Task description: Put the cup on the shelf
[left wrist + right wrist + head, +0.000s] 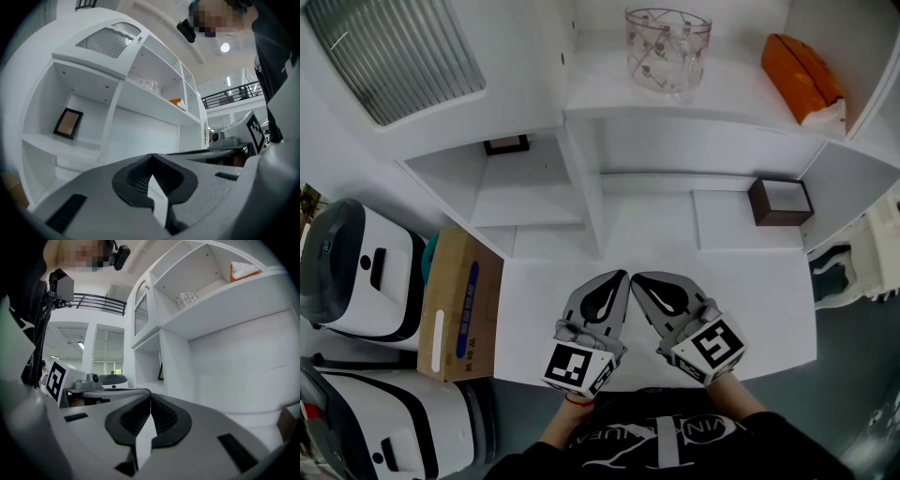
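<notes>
just one cup point(667, 49), two closed tools point(622, 275) point(636, 277)

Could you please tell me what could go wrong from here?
The glass cup stands near the front edge of the upper shelf, so a gripper swung upward could knock it off. The left gripper and right gripper are both shut and empty. Their tips nearly touch, so they might collide when moved.

My left gripper point(622, 276) and right gripper point(637, 278) are matte grey plastic, each jaw broad and tapering, inset with black ribbed pads point(136, 180) in a teardrop outline. Each carries a white cube point(577, 366) printed with black square markers. I wear a black top point(675, 450) with pale lettering.
</notes>
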Tool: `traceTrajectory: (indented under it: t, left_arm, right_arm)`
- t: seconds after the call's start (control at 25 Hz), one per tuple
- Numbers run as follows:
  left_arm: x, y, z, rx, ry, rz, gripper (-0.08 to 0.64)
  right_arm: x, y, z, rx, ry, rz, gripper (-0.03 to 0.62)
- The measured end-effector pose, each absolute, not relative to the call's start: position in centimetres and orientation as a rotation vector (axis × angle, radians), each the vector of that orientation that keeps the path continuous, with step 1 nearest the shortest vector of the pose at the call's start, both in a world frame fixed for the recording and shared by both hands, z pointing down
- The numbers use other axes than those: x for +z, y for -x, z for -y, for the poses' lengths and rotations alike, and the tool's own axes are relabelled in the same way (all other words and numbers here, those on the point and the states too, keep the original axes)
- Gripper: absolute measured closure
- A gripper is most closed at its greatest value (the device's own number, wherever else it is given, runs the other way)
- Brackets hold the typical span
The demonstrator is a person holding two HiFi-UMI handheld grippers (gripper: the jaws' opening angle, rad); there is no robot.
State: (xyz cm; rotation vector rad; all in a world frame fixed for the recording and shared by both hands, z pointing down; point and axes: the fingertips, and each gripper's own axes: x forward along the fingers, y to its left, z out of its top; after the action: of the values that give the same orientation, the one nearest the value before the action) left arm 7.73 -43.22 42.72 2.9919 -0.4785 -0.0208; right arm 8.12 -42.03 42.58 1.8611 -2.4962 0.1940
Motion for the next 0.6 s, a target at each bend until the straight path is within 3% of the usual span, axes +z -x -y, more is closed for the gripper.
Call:
traceTrajectory:
  t: [0.6]
  left_arm:
    - [44.4,-7.1,43.0,0.028,-2.947,0.498,0.557]
  right_arm:
    - [44.4,-7.7,41.8,0.253,-1.84,2.457,0.588]
